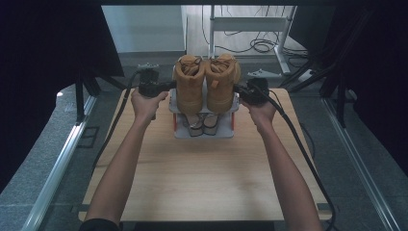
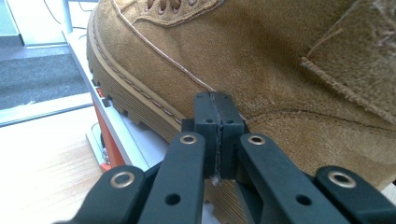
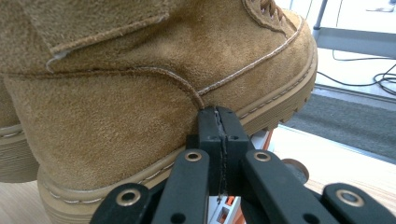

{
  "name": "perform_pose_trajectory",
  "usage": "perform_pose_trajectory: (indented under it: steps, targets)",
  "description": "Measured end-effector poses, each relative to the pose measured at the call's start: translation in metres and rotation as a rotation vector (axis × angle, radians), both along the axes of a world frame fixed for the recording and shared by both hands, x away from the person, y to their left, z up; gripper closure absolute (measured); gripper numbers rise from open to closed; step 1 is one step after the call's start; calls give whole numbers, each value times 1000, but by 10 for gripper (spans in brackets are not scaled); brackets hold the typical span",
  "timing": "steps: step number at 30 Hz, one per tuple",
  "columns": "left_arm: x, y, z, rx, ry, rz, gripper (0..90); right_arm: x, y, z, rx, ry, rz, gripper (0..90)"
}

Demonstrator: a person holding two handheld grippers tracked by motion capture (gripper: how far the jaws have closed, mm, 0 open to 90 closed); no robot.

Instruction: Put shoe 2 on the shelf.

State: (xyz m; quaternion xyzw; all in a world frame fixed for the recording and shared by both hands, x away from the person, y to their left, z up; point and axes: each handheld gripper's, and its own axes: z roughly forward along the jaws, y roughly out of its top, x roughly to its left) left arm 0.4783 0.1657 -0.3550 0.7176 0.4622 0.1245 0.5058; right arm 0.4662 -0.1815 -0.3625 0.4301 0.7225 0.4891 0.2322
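A light wooden table (image 1: 202, 178) bears a white two-tier shoe rack (image 1: 204, 132) at twelve o'clock, topped by two tan suede boots (image 1: 207, 84). The left gripper (image 2: 217, 105) and right gripper (image 3: 218, 119), jaws fully closed and empty, press the outer flanks at nine and three; uneven pushing could topple a boot.

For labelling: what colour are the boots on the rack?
Tan suede boots with lighter ridged soles; clearest in the left gripper view.

Two boots, left boot (image 1: 189, 84) and right boot (image 1: 222, 82), stand side by side on a rack (image 1: 204, 132) at the table's (image 1: 202, 178) twelve o'clock end (sandals (image 1: 202, 123) beneath). Left gripper (image 1: 169, 86) at nine o'clock touches one, right gripper (image 1: 239, 89) at three the other.
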Motion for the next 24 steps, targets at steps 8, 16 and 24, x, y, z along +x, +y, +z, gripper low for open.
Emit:
perform_pose_trajectory:
  steps: [8, 16, 24]
  targets:
    - [-1, -1, 0, 0, -4, 6, 900, 0, 0, -1, 12, -4, -2, 899]
    - [-1, 0, -1, -3, -10, 6, 900, 0, -2, -3, 33, 1, -1, 898]
    - [-2, 1, -1, 15, -17, 17, 880, -1, -3, -3, 35, 0, -3, 896]
